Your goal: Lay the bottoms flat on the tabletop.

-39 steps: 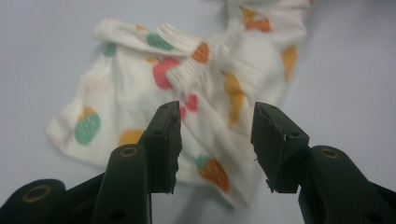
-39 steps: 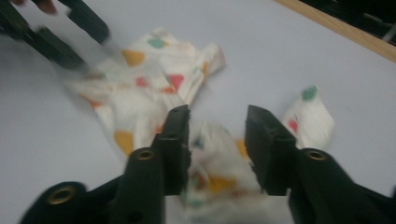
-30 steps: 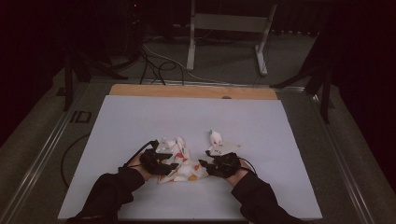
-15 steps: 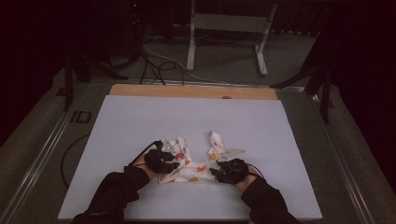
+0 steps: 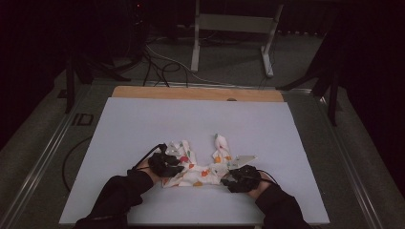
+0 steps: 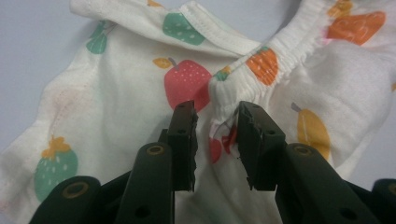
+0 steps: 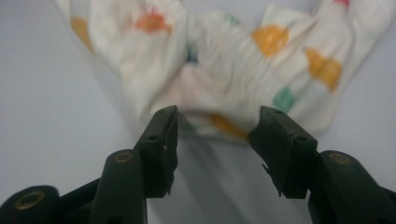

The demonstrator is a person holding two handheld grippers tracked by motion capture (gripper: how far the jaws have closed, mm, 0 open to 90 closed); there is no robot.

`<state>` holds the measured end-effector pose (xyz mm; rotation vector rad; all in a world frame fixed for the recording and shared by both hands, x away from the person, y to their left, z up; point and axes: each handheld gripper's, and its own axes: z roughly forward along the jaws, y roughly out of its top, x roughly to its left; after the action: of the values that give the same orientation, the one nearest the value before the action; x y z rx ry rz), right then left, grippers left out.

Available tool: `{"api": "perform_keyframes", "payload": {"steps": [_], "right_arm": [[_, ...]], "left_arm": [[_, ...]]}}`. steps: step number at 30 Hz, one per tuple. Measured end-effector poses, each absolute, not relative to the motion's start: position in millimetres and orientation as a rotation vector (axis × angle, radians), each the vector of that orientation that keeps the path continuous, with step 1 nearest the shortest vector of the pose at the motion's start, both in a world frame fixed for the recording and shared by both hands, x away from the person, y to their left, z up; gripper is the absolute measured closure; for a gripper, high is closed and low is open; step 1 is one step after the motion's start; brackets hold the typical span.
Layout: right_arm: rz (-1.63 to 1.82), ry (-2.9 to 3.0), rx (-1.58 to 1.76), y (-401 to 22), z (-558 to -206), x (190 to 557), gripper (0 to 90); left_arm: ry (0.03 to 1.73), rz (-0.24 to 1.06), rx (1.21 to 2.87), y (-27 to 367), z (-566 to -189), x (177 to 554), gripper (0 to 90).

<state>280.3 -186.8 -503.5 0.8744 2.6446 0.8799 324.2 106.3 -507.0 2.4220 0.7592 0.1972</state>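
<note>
Garment: your fruit-print baby garment [image 5: 198, 167] lies crumpled at the surface's [image 5: 143, 124] 6 o'clock.
Left hand-held gripper [image 6: 215, 122]: closing narrowly around the elastic seam, to pinch it.
Right hand-held gripper [image 7: 218, 122]: opening, nothing between its jaws, short of the hem.

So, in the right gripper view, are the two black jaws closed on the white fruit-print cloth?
No, the right gripper stands open, with the white fruit-print cloth lying just beyond its fingertips.

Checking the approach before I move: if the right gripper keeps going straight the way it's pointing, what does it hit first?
Most likely the fruit-print garment: its near hem lies just beyond the right gripper, whose jaws stand open and have just been opening with nothing between them.
</note>
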Motion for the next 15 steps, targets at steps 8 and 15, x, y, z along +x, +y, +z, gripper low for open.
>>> {"api": "perform_keyframes", "payload": {"steps": [8,15], "right_arm": [[0.869,2.611,0.876,-190.4,-508.2,284.2,73.5],[0.84,2.613,0.825,-183.8,-508.4,284.0,89.2]], "left_arm": [[0.757,0.182,2.419,103.6,-507.4,325.6,70.4],[0.736,0.198,2.416,99.7,-507.2,323.7,86.0]]}}
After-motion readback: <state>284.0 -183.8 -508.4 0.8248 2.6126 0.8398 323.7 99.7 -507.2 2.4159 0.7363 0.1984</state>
